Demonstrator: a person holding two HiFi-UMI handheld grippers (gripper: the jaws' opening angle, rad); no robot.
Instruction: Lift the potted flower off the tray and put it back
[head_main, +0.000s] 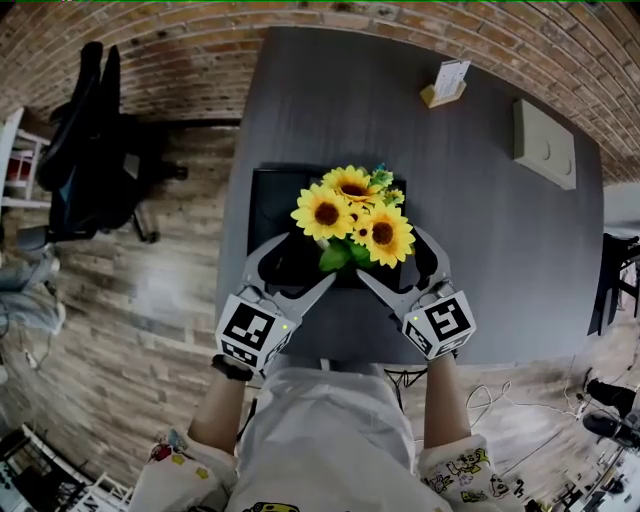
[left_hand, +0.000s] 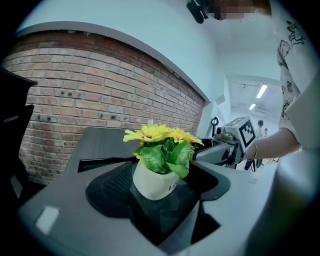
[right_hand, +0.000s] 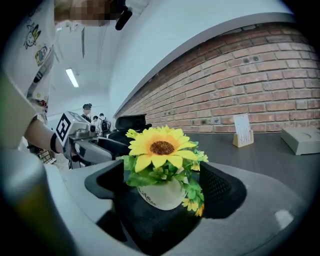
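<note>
Though the head view hides the pot (left_hand: 152, 182), left tool (head_main: 300, 262) and right tool (head_main: 398, 262) flank it, wide.

Office-like workroom, brick wall (head_main: 400, 15) on the far side, wood floor (head_main: 150, 290), black office chair (head_main: 85, 150) at left, dark tabletop (head_main: 480, 230), ceiling strip lights (left_hand: 261, 91)

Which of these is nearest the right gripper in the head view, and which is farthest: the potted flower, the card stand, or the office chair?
1. Potted flower, between the right gripper's open jaws.
2. Card stand, near the table's far edge.
3. Office chair, far left, beyond the table.
</note>
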